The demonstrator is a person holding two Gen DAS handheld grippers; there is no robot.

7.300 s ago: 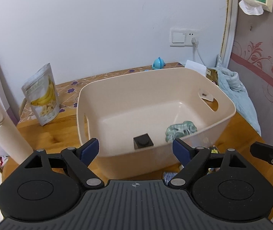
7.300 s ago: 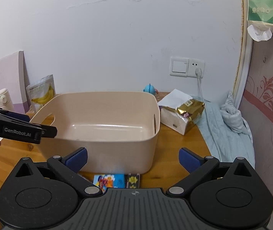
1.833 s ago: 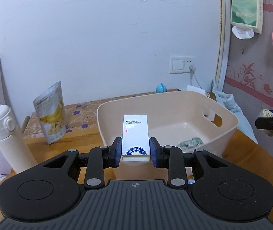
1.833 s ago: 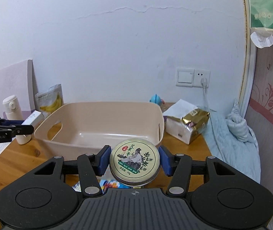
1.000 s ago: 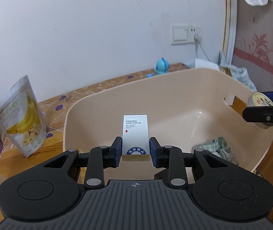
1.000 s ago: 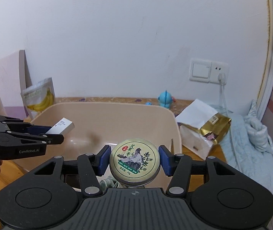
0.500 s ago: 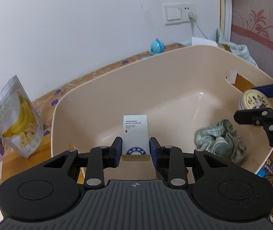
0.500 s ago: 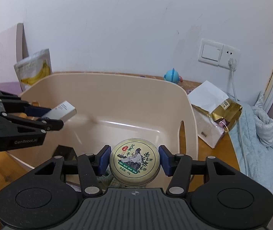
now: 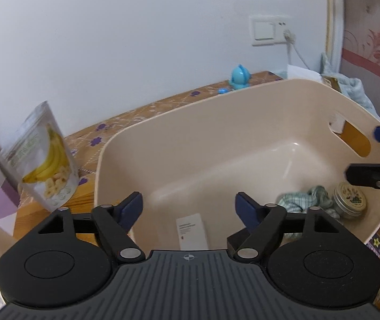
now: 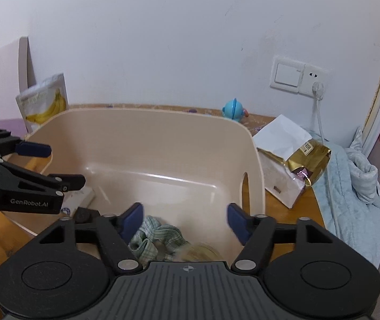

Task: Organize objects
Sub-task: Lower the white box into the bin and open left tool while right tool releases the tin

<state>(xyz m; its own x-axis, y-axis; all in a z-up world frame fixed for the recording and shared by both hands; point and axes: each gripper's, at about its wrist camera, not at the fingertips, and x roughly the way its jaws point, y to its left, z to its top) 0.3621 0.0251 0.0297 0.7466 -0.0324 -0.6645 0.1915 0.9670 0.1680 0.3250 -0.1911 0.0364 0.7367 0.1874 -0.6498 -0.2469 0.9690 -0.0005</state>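
Observation:
A beige plastic bin (image 9: 190, 122) (image 10: 254, 144) stands on the wooden table. Both grippers hover over it and their jaws are opening with nothing between them. Below my left gripper (image 9: 188, 206) a small white box (image 9: 192, 231) lies on the bin floor. Under my right gripper (image 10: 184, 217) the round tin (image 10: 199, 252) is a blur beside a green checked cloth (image 10: 154, 236). The left wrist view shows that tin (image 9: 350, 200) next to the cloth (image 9: 306, 198), under the right gripper's fingers (image 9: 371, 173). A black block (image 10: 83, 214) lies in the bin.
A banana-chip pouch (image 9: 42, 157) stands left of the bin. A blue toy (image 9: 239, 76) sits by the wall. A white and gold bag (image 10: 291, 157) and a light blue cloth (image 10: 355, 186) lie right of the bin. Small cards (image 9: 376, 244) lie by the bin's right corner.
Both grippers have opened. The white box has dropped from the left one onto the bin floor, and the tin has dropped from the right one beside the checked cloth.

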